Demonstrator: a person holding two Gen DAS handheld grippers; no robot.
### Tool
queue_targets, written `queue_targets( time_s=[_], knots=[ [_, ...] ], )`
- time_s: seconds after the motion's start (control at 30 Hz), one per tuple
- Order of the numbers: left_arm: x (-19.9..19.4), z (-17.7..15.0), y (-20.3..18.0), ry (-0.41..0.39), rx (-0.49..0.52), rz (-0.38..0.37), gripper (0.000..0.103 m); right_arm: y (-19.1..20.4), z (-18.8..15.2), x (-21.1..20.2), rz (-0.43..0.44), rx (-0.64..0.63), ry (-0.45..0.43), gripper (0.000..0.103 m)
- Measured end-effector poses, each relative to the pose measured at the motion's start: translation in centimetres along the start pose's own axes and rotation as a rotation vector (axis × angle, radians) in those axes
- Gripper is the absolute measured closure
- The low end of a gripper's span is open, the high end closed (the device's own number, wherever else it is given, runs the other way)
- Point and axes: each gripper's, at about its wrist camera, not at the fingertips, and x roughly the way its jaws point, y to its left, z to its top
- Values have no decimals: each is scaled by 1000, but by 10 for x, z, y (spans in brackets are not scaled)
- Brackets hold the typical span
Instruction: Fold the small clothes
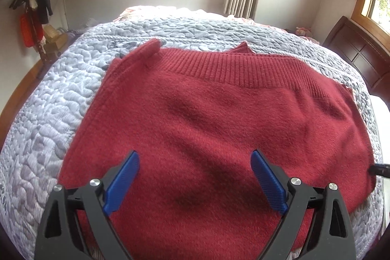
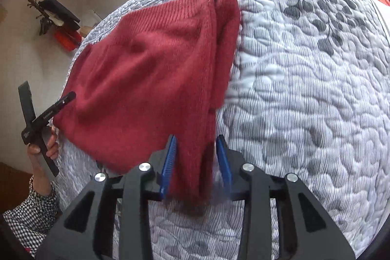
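Observation:
A dark red knitted sweater [image 1: 207,113] lies partly folded on a grey quilted bedspread [image 1: 48,113], its ribbed hem towards the far side. My left gripper [image 1: 195,157] hovers over the sweater's near part, jaws wide apart with nothing between them. In the right wrist view the sweater [image 2: 146,70] stretches away to the left, and a thick folded edge of it runs between the blue pads of my right gripper [image 2: 197,140], which is shut on it. The left gripper [image 2: 46,118] shows there too, held by a hand at the sweater's left edge.
The bedspread [image 2: 304,89] lies bare to the right of the sweater. A coat rack [image 1: 31,4] with hanging things stands by the left wall. A dark wooden headboard [image 1: 358,50] is at the right. A checked sleeve [image 2: 31,218] reaches in low on the left.

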Motion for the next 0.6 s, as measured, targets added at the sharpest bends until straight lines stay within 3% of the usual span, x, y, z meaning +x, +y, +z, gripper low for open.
queue_targets(
  time_s=[0.17, 0.4, 0.6],
  knots=[
    [-8, -6, -2, 3, 0, 6, 10, 5, -18, -1, -8, -25, 5, 93],
    [-20, -11, -4, -18, 26, 24, 10, 7, -19, -14, -3, -26, -23, 97],
    [-22, -15, -4, -12, 27, 16, 10, -9, -26, 2, -3, 13, 8, 97]
  ],
)
